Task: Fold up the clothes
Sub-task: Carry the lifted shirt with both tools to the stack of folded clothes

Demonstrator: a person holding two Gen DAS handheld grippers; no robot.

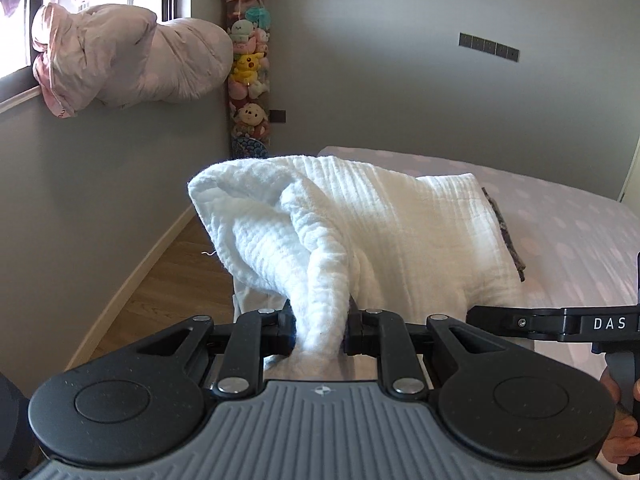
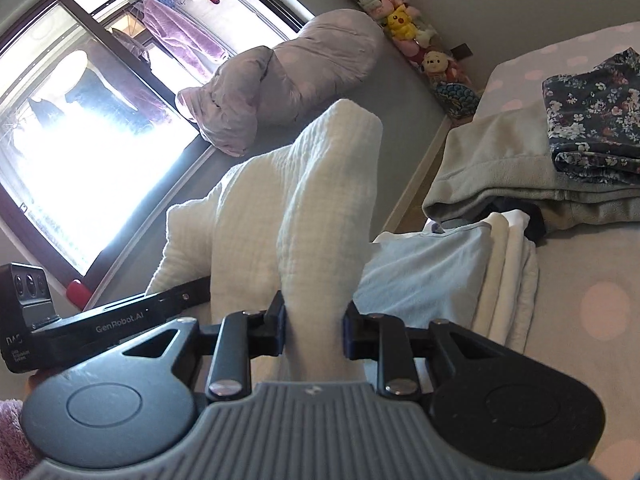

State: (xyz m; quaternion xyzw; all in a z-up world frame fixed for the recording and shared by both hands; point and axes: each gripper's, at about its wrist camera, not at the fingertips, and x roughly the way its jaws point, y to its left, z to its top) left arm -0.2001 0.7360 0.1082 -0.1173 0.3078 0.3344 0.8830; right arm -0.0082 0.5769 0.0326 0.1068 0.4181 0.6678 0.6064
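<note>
A white crinkled cloth (image 1: 360, 216) hangs lifted over the edge of the bed (image 1: 580, 232). My left gripper (image 1: 320, 330) is shut on a bunched fold of it, which rises up and away between the two pads. In the right wrist view the same white cloth (image 2: 304, 200) stands up in a thick fold, and my right gripper (image 2: 314, 332) is shut on its lower end. The right gripper's body shows at the right edge of the left wrist view, and the left gripper's body at the left of the right wrist view, so the two are close together.
On the bed lie a folded light blue garment (image 2: 424, 272), a white folded piece (image 2: 512, 280), a grey blanket (image 2: 492, 168) and a dark floral garment (image 2: 596, 120). A lilac duvet (image 1: 132, 60) sits on the window sill. A column of plush toys (image 1: 248, 68) fills the corner. Wood floor (image 1: 176, 280) lies left of the bed.
</note>
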